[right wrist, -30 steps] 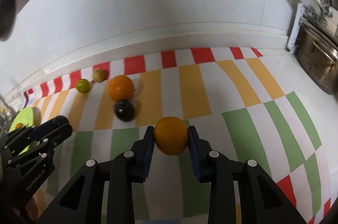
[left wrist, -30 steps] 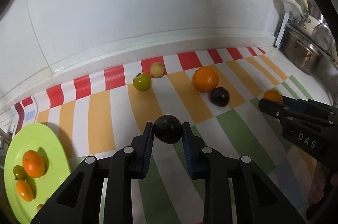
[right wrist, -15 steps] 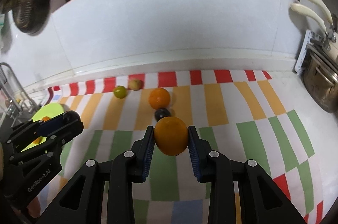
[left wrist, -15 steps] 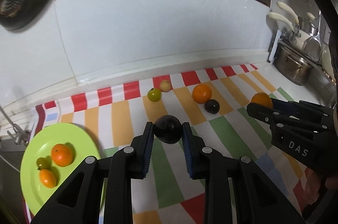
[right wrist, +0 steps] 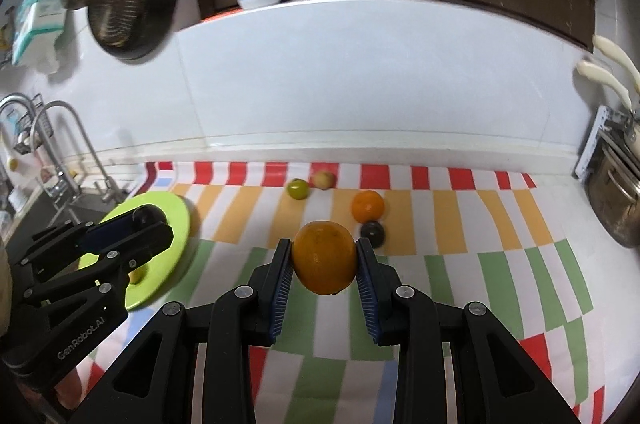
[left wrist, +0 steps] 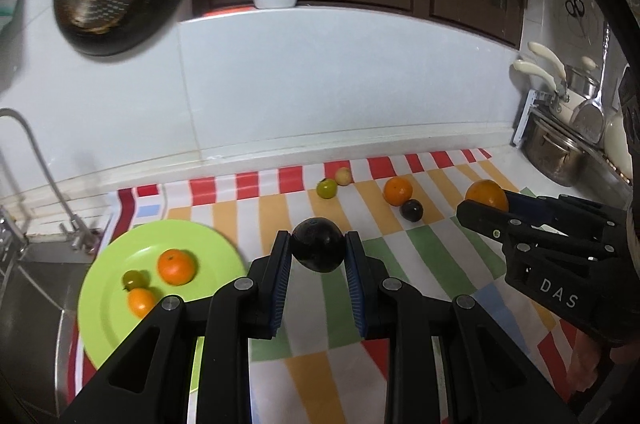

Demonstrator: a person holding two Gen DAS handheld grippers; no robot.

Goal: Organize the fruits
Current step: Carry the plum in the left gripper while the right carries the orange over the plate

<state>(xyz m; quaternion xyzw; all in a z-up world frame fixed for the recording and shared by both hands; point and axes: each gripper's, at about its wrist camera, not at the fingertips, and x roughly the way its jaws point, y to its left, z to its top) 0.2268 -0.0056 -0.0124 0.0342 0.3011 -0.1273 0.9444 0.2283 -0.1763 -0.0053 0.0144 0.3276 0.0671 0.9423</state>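
while the left fingers (left wrist: 282,266) clamp a dark plum (left wrist: 318,250), the right fingers (right wrist: 365,274) pinch an orange (right wrist: 324,257).

A white counter (left wrist: 516,160) carries a striped cloth (left wrist: 424,256), on which lie a green plate (left wrist: 104,304), a green fruit (left wrist: 326,189) just beside a pale one (left wrist: 343,176), and an orange (left wrist: 397,191) beside a dark fruit (left wrist: 411,210).
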